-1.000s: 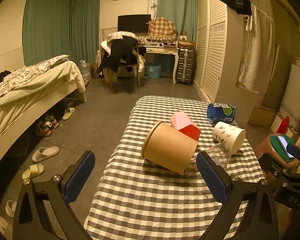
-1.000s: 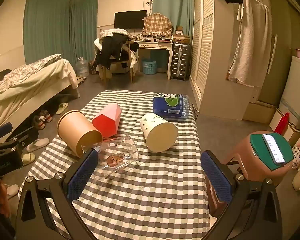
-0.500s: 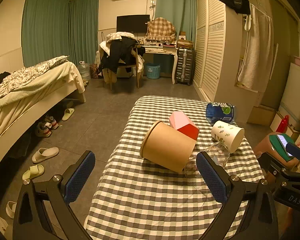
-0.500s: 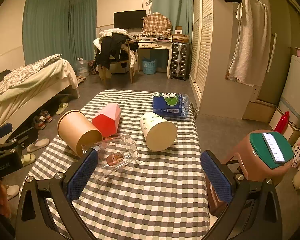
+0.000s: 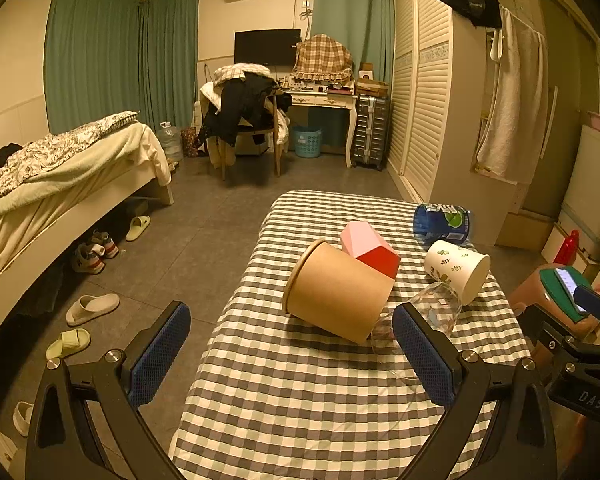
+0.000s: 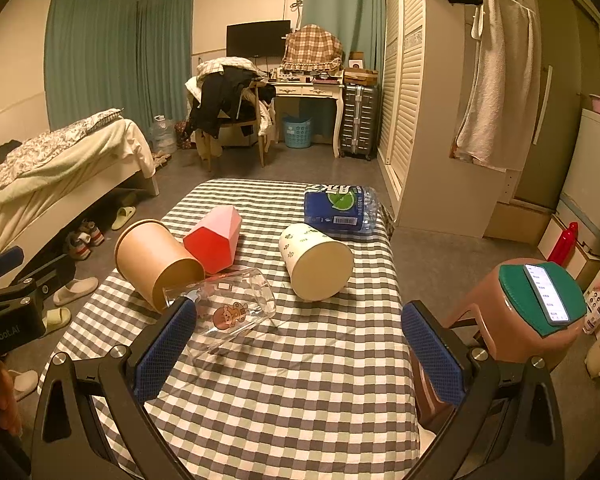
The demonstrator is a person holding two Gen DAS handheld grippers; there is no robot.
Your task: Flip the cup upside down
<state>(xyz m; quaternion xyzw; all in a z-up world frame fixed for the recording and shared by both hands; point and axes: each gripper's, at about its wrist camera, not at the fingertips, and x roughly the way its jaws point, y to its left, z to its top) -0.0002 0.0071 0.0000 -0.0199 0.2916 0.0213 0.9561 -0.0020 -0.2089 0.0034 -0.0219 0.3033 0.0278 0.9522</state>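
Lying on their sides on the checked tablecloth point(image 6: 300, 380) are four cups, none gripped. Left gripper point(image 5: 290, 354) is hovering over the near left corner of the table, blue pads spread wide, nothing between them. Right gripper point(image 6: 298, 342) is hovering over the near edge, pads likewise spread wide and pinching nothing.

Brown paper cup point(image 5: 336, 292) is resting on its side, rim pointing toward the bed side, base toward the camera in the right wrist view point(image 6: 156, 260). Red-and-pink faceted cup point(image 6: 214, 242) is lying just behind it, touching or nearly touching; cannot tell which. Clear glass cup point(image 6: 228, 312) with a bear print is lying in front of the brown one, its near end just beside the right gripper's left pad point(image 6: 164, 348); in the left wrist view the same glass point(image 5: 424, 318) is showing partly behind the left gripper's right pad point(image 5: 420, 356). White leaf-print paper cup point(image 6: 316, 262) is lying apart from the others, base toward the right wrist camera.

Blue water-bottle pack point(image 6: 340, 208) is sitting at the far right corner of the table. Brown stool point(image 6: 540, 312) is standing beside the table, a phone point(image 6: 546, 294) lying on its green top. Slippers point(image 5: 92, 308) are scattered on the floor by the bed point(image 5: 60, 184).
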